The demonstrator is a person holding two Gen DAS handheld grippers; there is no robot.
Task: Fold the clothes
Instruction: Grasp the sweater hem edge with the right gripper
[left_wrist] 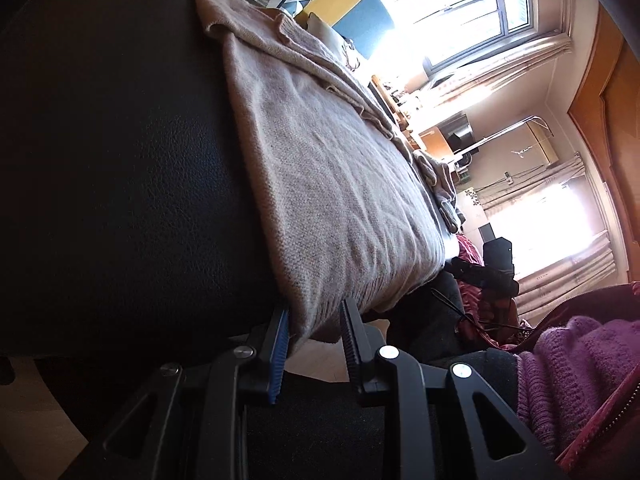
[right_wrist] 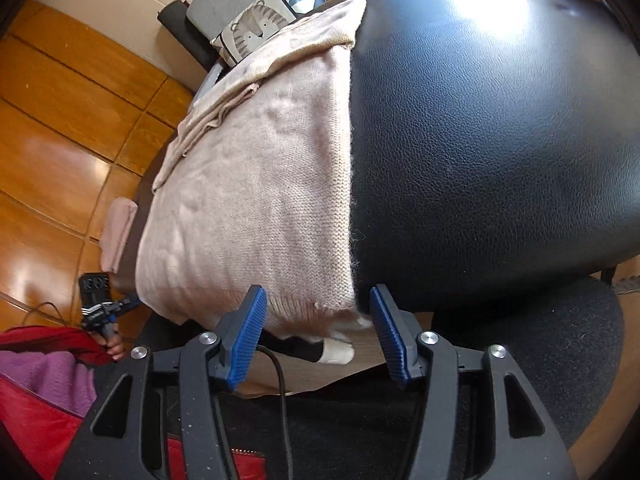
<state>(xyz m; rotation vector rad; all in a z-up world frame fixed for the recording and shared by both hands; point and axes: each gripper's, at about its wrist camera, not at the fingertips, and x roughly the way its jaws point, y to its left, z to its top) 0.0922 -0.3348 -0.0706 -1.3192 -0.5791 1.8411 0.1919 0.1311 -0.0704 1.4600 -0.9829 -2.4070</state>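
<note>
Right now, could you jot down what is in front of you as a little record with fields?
garment: beige knitted sweater, laid partly folded
surface: black leather-look cushion
left gripper: jaws apart, sweater's near hem corner between them
right gripper: jaws apart, at the sweater's other near hem corner, pads not pressing
behind the sweater: tiger-print pillow
floor: glossy wooden boards
person: purple knit sleeve

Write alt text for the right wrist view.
The right gripper stands open at the near hem corner of a beige knit sweater, its blue pads not pressing on the cloth. The sweater lies partly folded on a black leather surface, with wooden flooring at the left.
</note>
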